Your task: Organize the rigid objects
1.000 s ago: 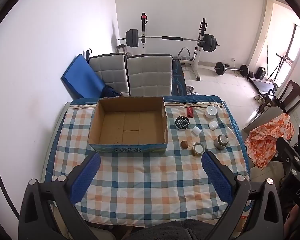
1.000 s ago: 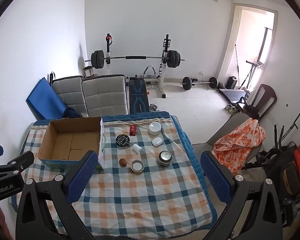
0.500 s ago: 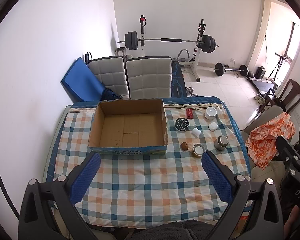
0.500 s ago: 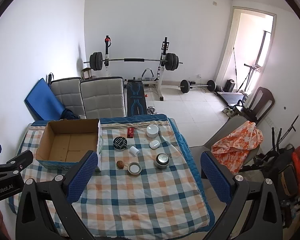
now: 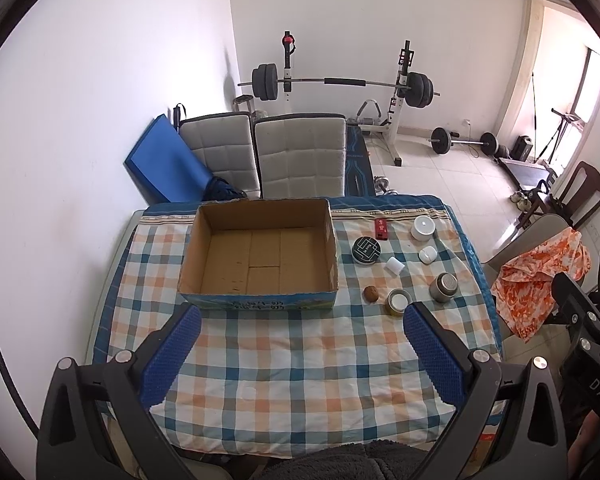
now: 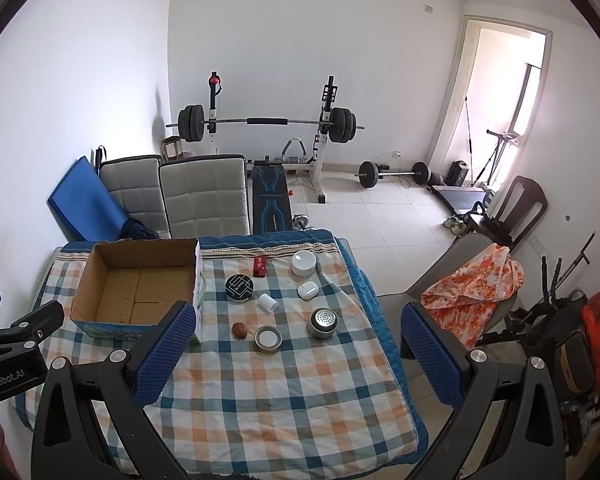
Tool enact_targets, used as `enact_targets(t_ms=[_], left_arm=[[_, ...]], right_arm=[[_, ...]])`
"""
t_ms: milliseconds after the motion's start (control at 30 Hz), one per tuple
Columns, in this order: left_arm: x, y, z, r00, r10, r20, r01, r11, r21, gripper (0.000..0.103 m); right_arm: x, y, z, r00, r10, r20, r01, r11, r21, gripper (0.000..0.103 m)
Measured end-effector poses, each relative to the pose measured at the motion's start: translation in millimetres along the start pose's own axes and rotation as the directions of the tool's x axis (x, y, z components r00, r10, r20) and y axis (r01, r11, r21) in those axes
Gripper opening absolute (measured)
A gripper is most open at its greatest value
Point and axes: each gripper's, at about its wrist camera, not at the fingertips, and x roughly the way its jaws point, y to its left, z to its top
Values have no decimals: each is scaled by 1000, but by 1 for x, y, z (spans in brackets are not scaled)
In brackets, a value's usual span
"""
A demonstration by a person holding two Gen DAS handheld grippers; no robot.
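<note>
An empty cardboard box (image 5: 260, 256) (image 6: 134, 286) sits on the checked tablecloth (image 5: 292, 360) (image 6: 292, 392). To its right lie several small objects: a black round tin (image 5: 366, 250) (image 6: 239, 287), a red block (image 5: 381, 228) (image 6: 259, 265), a white round jar (image 5: 423, 226) (image 6: 304, 263), a white case (image 5: 427, 255) (image 6: 308, 291), a white cylinder (image 5: 395, 265) (image 6: 268, 303), a brown nut (image 5: 371, 293) (image 6: 239, 329), a tape roll (image 5: 398, 301) (image 6: 268, 338) and a steel strainer cup (image 5: 444, 287) (image 6: 323, 322). My left gripper (image 5: 300, 356) and right gripper (image 6: 296, 354) hover high above the near table edge, both open and empty.
Two grey chairs (image 5: 296, 156) and a blue mat (image 5: 164, 168) stand behind the table. A barbell rack (image 6: 268, 124) stands by the far wall. An orange cloth (image 6: 472, 292) hangs over a chair to the right. The other gripper's body (image 6: 12, 344) shows at the left edge.
Both views have pulled back and risen slightly, so the table and objects look smaller. Nothing on the table moved and both grippers stayed open.
</note>
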Motion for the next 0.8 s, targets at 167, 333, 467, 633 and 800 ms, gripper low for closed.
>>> enact_targets(t_ms=[167, 333, 467, 633, 800], left_arm=[[-1, 1, 1, 1000, -2, 2, 2, 1000, -1, 103], [-3, 2, 4, 1000, -1, 4, 1, 1000, -1, 103], [-3, 2, 5, 1000, -1, 7, 1, 1000, -2, 103], [-5, 6, 5, 1000, -1, 15, 1, 1000, -5, 103], [-5, 6, 5, 1000, -1, 15, 1, 1000, -5, 103]], right_arm=[[0, 1, 0, 1000, -1, 2, 1, 1000, -2, 103], [-2, 3, 0, 1000, -2, 5, 2, 1000, -2, 103], [-3, 5, 0, 1000, -2, 8, 2, 1000, -6, 103], [-6, 5, 1, 1000, -1, 12, 1, 1000, -7, 103], [-7, 6, 2, 1000, -1, 15, 1, 1000, -11, 103]])
